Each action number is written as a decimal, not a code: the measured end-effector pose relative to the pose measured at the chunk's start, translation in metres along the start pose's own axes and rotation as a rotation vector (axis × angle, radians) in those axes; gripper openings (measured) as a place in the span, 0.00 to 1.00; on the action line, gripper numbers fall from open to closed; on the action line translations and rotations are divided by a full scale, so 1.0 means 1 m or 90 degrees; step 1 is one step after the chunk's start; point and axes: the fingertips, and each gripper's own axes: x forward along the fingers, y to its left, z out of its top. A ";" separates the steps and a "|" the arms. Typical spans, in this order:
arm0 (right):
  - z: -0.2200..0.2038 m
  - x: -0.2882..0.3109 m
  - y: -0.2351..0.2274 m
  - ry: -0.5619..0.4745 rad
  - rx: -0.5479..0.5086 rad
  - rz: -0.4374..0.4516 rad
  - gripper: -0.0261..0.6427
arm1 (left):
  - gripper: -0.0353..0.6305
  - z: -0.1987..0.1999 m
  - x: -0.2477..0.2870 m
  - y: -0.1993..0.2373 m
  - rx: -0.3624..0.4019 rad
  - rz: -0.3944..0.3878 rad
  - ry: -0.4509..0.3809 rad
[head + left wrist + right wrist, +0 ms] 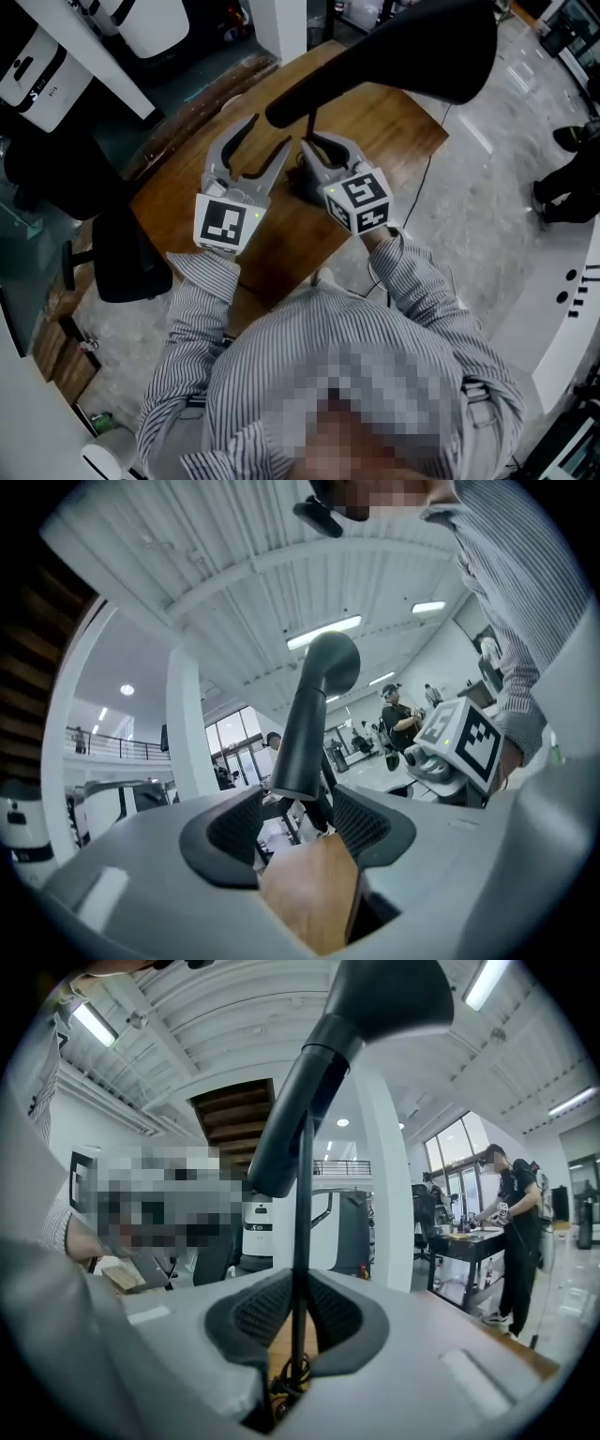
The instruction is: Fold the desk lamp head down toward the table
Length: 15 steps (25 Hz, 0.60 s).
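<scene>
Lamp head point(403, 52) above table point(403, 131), stem point(302, 1204) beneath

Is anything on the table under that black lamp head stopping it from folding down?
Nothing loose shows on the brown wooden table below the black lamp head, which hides part of it. Only the open left tongs are by its narrow end; the right tongs grip its thin stem.

The wooden table point(178, 202) stood on a pale floor point(487, 216). The desk lamp point(403, 47) rested on it, toward its near side.
</scene>
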 end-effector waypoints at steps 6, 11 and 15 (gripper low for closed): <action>-0.001 0.000 -0.001 0.003 0.024 0.009 0.11 | 0.43 0.003 0.019 0.001 0.045 -0.008 0.023; -0.005 0.001 -0.001 0.003 0.031 0.006 0.10 | 0.41 0.006 0.028 -0.003 0.059 -0.022 0.020; -0.004 0.004 0.000 0.008 0.027 0.019 0.10 | 0.35 0.006 0.031 0.001 0.070 -0.029 0.027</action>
